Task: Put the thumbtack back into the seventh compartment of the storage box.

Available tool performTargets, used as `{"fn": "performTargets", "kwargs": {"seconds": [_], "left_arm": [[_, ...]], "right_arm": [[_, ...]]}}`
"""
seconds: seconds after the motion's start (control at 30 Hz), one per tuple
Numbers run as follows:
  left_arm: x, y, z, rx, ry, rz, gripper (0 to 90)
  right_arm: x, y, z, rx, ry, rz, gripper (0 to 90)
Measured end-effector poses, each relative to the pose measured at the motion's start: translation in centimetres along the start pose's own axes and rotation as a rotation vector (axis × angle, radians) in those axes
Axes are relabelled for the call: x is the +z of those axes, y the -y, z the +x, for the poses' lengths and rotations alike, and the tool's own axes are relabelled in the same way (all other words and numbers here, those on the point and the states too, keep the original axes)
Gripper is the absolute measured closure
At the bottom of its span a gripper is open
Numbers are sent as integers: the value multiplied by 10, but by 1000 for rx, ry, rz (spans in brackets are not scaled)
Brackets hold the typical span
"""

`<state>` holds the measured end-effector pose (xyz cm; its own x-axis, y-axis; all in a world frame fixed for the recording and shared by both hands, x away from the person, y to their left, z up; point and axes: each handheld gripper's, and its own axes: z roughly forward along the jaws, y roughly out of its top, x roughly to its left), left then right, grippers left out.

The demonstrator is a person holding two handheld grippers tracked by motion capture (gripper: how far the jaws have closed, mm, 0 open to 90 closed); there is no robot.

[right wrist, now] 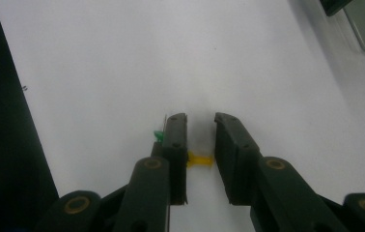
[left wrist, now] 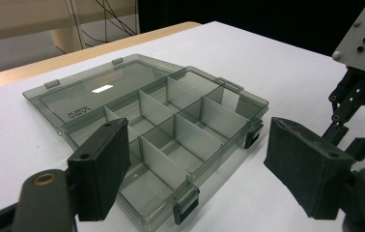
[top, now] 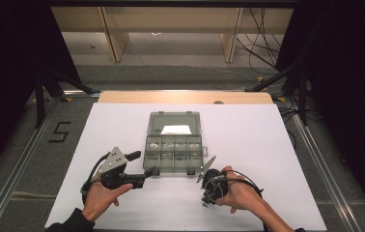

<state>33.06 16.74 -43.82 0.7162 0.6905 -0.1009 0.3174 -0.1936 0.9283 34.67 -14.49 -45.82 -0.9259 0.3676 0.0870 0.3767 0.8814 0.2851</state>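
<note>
Between the jaws of my right gripper (right wrist: 201,145) I see a small yellow piece (right wrist: 200,159), lying low on the white sheet (right wrist: 98,72) close to my edge of the table; a tiny green piece (right wrist: 158,134) sits just outside the left jaw. The jaws stand narrow around the yellow piece, and it seems to touch both pads, but I cannot tell if they already press it. So I judge the step in hand is picking up this piece, with the grip almost made. The clear box (top: 174,142) lies open just beyond, lid flat to the far side, its compartments looking mostly empty from the left gripper view. My left gripper (left wrist: 195,164) is wide open, holding nothing, and one of its jaws is at the near left corner of the box; I think it steadies it. The next move, in my opinion, calls for closing fully on the yellow piece without catching the green one, then lifting straight and carrying it over one compartment.
</note>
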Motion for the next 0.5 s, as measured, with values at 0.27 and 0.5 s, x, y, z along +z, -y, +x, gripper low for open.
{"fn": "performTargets", "kwargs": {"seconds": [0.27, 0.5], "left_arm": [[0, 0, 0, -1, 2, -1, 231], [0, 0, 0, 1, 1, -1, 232]], "right_arm": [[-3, 2, 1, 30, -12, -1, 731], [-6, 5, 2, 45, 5, 29, 699]]}}
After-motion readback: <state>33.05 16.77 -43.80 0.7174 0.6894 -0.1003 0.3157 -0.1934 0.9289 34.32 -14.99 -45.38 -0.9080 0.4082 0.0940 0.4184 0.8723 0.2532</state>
